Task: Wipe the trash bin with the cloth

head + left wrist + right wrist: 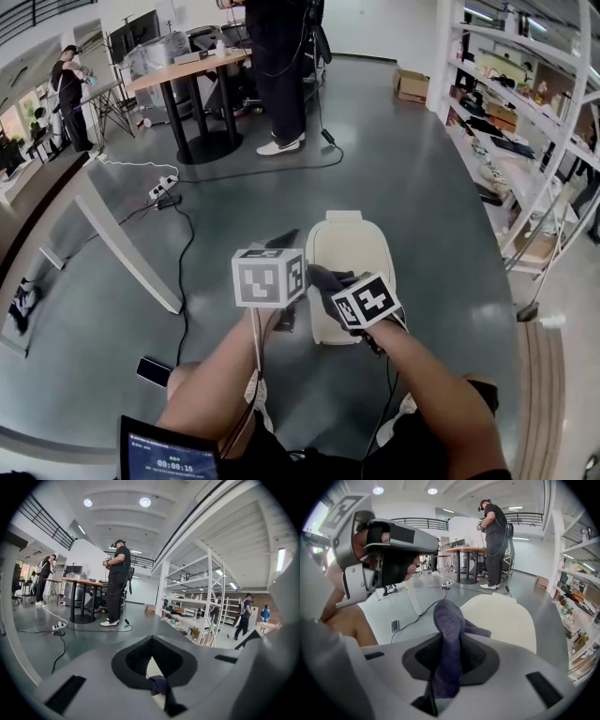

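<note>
A cream trash bin (349,246) with a closed lid stands on the grey floor straight in front of me. My right gripper (330,281) hovers over its near left part, shut on a dark purple cloth (323,277). In the right gripper view the cloth (448,620) sticks up out of the jaws (449,637), with the bin lid (506,620) beyond it. My left gripper (279,242) is just left of the bin, higher up, jaws closed with nothing held. Through its jaws (151,641) a strip of bin (153,667) and a bit of cloth (157,684) show.
A white table leg (122,248) slants at the left, with a black cable, a power strip (161,187) and a phone (154,371) on the floor. White shelving (525,141) lines the right. A person (277,75) stands by a round table (187,66) behind.
</note>
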Demonstrator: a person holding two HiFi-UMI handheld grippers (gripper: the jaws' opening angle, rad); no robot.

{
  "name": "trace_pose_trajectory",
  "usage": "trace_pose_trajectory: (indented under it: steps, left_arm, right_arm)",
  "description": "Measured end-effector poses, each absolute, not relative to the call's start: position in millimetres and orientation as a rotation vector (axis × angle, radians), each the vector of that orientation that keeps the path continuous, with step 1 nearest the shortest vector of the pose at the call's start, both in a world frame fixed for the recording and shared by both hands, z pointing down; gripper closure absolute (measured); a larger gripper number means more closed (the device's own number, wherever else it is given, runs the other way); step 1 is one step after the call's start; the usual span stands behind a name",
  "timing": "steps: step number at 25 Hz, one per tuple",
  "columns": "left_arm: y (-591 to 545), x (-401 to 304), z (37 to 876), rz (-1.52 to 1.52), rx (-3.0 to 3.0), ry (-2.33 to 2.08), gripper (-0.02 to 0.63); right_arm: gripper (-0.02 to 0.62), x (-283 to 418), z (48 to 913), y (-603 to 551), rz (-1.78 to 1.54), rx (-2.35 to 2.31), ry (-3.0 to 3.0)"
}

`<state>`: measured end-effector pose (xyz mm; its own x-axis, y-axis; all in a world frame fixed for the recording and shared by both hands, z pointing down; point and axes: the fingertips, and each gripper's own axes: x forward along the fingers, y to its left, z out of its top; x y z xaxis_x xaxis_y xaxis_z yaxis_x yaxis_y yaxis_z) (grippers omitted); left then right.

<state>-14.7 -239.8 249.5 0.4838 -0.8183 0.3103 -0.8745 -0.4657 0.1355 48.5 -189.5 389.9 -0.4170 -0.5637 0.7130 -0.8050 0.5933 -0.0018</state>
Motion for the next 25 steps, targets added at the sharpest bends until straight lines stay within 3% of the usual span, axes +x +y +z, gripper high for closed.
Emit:
trace_pose_trajectory:
  steps: [9, 25]
  left_arm:
    - [-227.7, 26.0, 244.2, 0.297, 2.504, -1.404, 0.607]
    - [-198.5, 25.3, 254.5, 0.331, 2.503, -1.376, 0.609]
  right_arm:
    - [0.506, 111.2, 388.5, -172.9, 0.518, 1.174, -2.126]
    - [0.506, 180.2, 390.2, -162.1, 0.51, 1.314, -2.068]
